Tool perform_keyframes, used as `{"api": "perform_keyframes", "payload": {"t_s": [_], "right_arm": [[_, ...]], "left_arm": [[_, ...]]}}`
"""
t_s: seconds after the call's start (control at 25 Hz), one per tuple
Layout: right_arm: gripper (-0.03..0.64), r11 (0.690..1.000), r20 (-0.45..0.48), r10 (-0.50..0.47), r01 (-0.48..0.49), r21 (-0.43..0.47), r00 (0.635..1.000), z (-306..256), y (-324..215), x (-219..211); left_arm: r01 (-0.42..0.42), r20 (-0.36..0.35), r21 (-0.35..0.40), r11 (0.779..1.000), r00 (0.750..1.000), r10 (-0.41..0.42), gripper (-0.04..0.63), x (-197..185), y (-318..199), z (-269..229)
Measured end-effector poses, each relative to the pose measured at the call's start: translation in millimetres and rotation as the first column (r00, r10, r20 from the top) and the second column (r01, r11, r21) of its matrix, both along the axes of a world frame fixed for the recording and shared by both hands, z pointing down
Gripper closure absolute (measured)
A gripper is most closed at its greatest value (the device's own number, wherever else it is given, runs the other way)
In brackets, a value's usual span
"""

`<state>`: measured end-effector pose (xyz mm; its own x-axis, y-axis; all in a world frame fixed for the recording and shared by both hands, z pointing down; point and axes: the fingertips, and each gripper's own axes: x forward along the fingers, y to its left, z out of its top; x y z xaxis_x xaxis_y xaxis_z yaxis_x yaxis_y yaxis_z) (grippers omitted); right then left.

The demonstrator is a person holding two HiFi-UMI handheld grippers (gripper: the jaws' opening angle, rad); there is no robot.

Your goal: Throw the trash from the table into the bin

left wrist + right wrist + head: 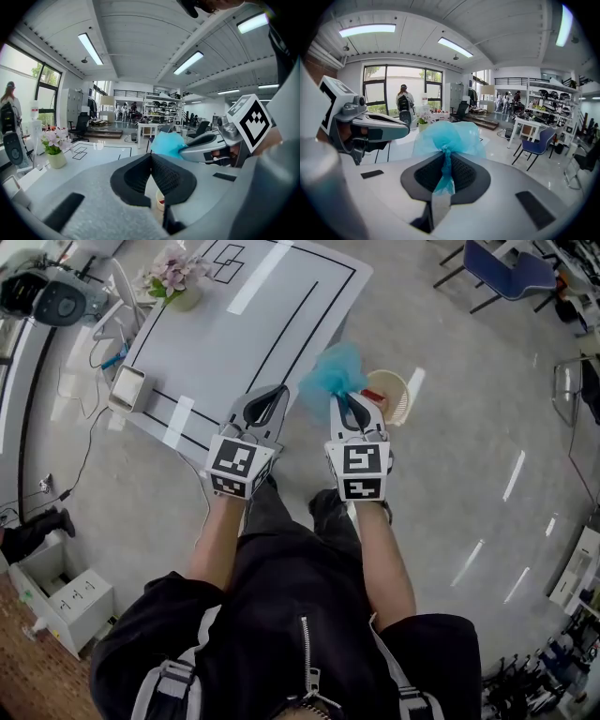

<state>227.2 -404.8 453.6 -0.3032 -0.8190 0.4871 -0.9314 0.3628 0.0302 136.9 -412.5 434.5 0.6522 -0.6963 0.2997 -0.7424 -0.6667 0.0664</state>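
My right gripper [345, 397] [446, 157] is shut on a crumpled piece of turquoise mesh trash [335, 371] [448, 133], which puffs out past its fingertips. It hangs over the floor just right of the white table [244, 329], beside a round beige bin [394, 395] that has something red inside. My left gripper [270, 399] [151, 157] is level with it over the table's near corner, jaws shut and empty. In the left gripper view the trash [168, 143] and the right gripper [206, 145] show to the right, and a slice of the bin [160, 200] shows below the jaws.
A vase of pink flowers [174, 282] [56, 146] and a small box [127, 388] stand on the table's left side. A blue chair [506, 268] [539, 143] is far right. A white cabinet [66, 592] sits on the floor at the left.
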Motion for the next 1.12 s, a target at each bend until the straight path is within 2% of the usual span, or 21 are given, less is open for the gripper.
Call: {"api": "perform_keyframes", "payload": {"t_s": [0.36, 0.64, 0.84, 1.12], "right_arm": [[0.584, 0.998, 0.024, 0.066, -0.066, -0.002, 0.998, 2.8, 53.3, 121.6], [0.584, 0.99, 0.04, 0.142, -0.142, 0.007, 0.989, 2.3, 78.1, 193.6], [0.584, 0.981, 0.052, 0.192, -0.192, -0.019, 0.98, 10.0, 90.3, 223.7], [0.584, 0.979, 0.043, 0.2, -0.198, -0.055, 0.979, 31.5, 78.5, 235.5]], "left_arm": [[-0.072, 0.055, 0.02, 0.997, 0.996, 0.071, 0.588, 121.3, 31.5, -4.9], [-0.135, 0.071, 0.015, 0.991, 0.988, 0.134, 0.588, 187.8, 50.1, -6.8], [-0.172, 0.073, 0.004, 0.985, 0.982, 0.171, 0.588, 218.7, 57.3, -4.8], [-0.185, 0.068, -0.016, 0.983, 0.98, 0.186, 0.588, 234.4, 40.7, 13.5]]}}
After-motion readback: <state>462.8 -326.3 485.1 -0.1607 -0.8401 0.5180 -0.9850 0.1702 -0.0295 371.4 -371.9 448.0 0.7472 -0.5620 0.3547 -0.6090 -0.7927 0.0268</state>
